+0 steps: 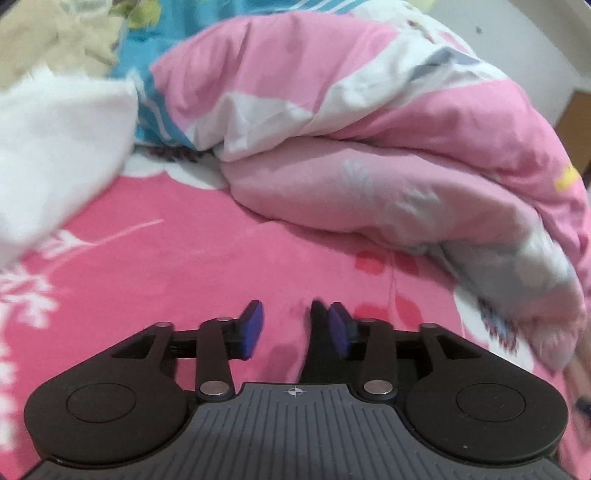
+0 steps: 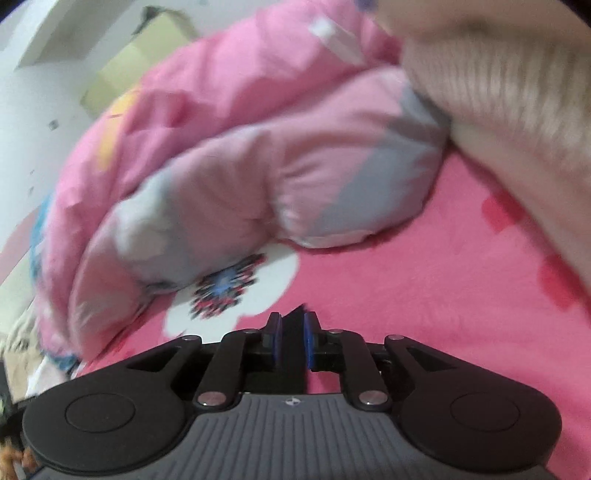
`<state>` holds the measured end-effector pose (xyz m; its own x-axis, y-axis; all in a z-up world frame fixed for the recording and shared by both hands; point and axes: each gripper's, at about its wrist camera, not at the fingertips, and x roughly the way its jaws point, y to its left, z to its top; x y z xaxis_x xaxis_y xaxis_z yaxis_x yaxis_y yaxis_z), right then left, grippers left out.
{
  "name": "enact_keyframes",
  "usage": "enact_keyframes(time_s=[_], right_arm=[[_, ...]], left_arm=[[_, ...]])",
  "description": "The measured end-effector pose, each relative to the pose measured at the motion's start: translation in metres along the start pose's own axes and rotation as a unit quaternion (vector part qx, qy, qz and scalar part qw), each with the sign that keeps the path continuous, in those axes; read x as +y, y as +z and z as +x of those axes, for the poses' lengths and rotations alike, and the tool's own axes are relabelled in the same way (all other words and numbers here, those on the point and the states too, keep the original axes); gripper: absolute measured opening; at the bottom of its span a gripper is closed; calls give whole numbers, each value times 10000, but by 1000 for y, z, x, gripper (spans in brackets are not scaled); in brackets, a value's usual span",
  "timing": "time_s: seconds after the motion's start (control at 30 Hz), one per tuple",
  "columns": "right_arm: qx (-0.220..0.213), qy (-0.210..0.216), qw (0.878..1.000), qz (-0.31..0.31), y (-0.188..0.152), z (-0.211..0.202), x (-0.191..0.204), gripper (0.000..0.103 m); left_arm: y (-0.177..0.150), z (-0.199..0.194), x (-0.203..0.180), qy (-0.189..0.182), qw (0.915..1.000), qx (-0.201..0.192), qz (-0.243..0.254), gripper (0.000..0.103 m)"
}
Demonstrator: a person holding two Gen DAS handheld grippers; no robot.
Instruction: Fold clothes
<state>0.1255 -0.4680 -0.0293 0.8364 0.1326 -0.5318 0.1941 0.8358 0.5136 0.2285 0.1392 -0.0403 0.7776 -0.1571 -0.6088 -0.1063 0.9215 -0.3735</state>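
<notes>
Over a hot-pink bedsheet printed with white flowers (image 1: 177, 258), the left wrist view shows the left gripper (image 1: 291, 325) with its blue-padded jaws standing well apart and nothing between them. A bunched pink, white and grey quilt (image 1: 369, 155) fills the frame from twelve to three o'clock. At nine o'clock lies a blurred white garment (image 1: 55, 147), with crumpled beige cloth (image 1: 55, 40) at eleven and a teal striped fabric (image 1: 147, 55) between them and the quilt. Pale wall (image 1: 517, 33) shows at one o'clock.

Across the same sheet (image 2: 406, 288), the right wrist view shows the right gripper (image 2: 293, 332), its jaws only a narrow gap apart; something dark sits in that gap, but blur keeps it from being told whether anything is held. The quilt (image 2: 240, 166) runs from nine to twelve o'clock. A beige ribbed knit garment (image 2: 517, 92), blurred, lies at two o'clock. White wall (image 2: 44, 92) and a cardboard box (image 2: 147, 48) sit at ten and eleven.
</notes>
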Motion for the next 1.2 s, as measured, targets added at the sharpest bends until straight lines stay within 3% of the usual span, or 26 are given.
enact_keyframes(time_s=[0.07,0.23,0.33,0.43,0.53,0.63,0.77,0.93,1.07,1.2], right_arm=[[110,82,9994,-325,-9,-23,17,14],[581,486,9933,-876,-55,-51,58,14],[936,637,9901,-828,-82,-45,63,14],[1086,518,9910,-586,-99,-44,53,14],[913,591,9938,-230,-104,-60,39,14],[726,777,9943,-25,-108,-70,33,14],[816,916,9923,152,-120,-62,34,14],[985,613,9932,109,-133,-76,26,12],[948,261,9951,99,-141,-109,18,12],[695,103,9973,219,-142,-129,20,14]], left_arm=[[-10,-19,3,55,9999,38,147,60],[-36,-61,10,125,9995,161,243,62],[-44,-82,20,271,9993,203,184,62],[-29,-118,29,479,9986,-30,227,62],[-2,-168,32,541,9970,-370,418,63],[11,-197,28,633,9946,-382,730,70],[-27,-172,22,439,9965,98,707,70],[-88,-131,23,217,9971,507,518,70],[-107,-128,34,11,9980,538,323,69],[-114,-125,36,82,9977,427,513,65]])
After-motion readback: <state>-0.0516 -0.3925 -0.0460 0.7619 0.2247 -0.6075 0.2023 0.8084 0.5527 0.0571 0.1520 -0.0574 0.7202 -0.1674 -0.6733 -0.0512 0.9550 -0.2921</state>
